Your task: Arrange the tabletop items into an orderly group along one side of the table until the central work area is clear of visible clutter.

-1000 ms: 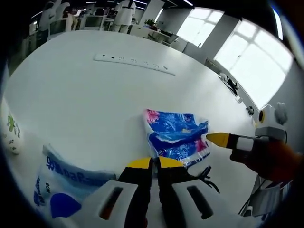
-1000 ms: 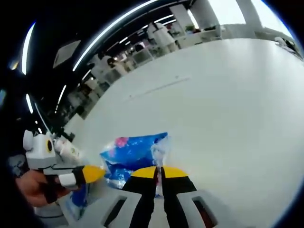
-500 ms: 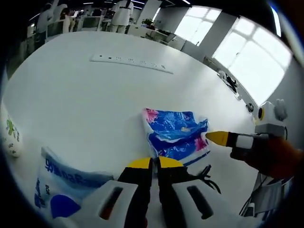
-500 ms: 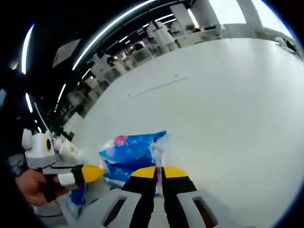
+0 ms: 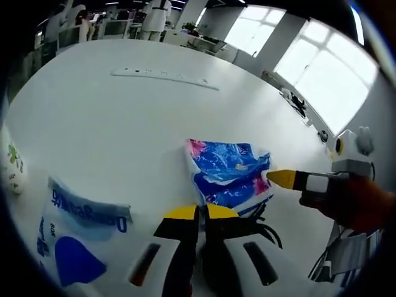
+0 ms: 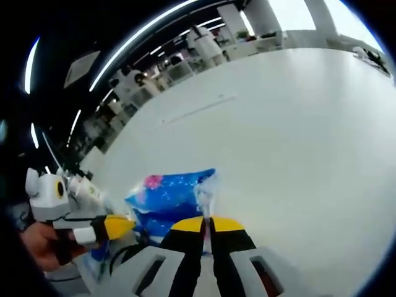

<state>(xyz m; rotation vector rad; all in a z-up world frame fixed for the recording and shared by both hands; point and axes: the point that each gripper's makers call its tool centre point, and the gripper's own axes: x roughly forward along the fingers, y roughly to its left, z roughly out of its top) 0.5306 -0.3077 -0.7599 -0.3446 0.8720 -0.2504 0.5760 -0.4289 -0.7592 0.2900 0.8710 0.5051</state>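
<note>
Left gripper view, nearest first: the left gripper [image 5: 199,212] has its yellow-tipped jaws pressed together with no gap, at the near edge of the white table [image 5: 111,130]. Whether they pinch the near edge of the blue packet [image 5: 229,173] just ahead of them I cannot tell. A black cord [image 5: 267,231] curls on the tabletop just right of the jaws. To the left, at the near left part of the table, lies a white-and-blue pouch [image 5: 74,232] with blue lettering; further left, at the table's left edge, part of a white bottle [image 5: 13,170] with a green mark is visible. The blue packet — crinkled plastic, blue with pink patches — lies a little beyond the jaws, near the table's near right side. The right gripper [image 5: 278,179] comes in from the right, held by a hand [image 5: 346,204], its yellow tip touching the packet's right edge. Far across the table a long white strip [image 5: 164,77] lies flat, well apart from everything else.

Right gripper view: the right gripper [image 6: 207,224] is clamped shut on a clear twisted flap of the blue packet [image 6: 167,195] — the plastic rises from between the jaw tips. The left gripper [image 6: 120,226] and the hand [image 6: 40,244] holding it show at the left, yellow tip against the packet's left side. Beyond stretches bare white table [image 6: 297,136].
</note>
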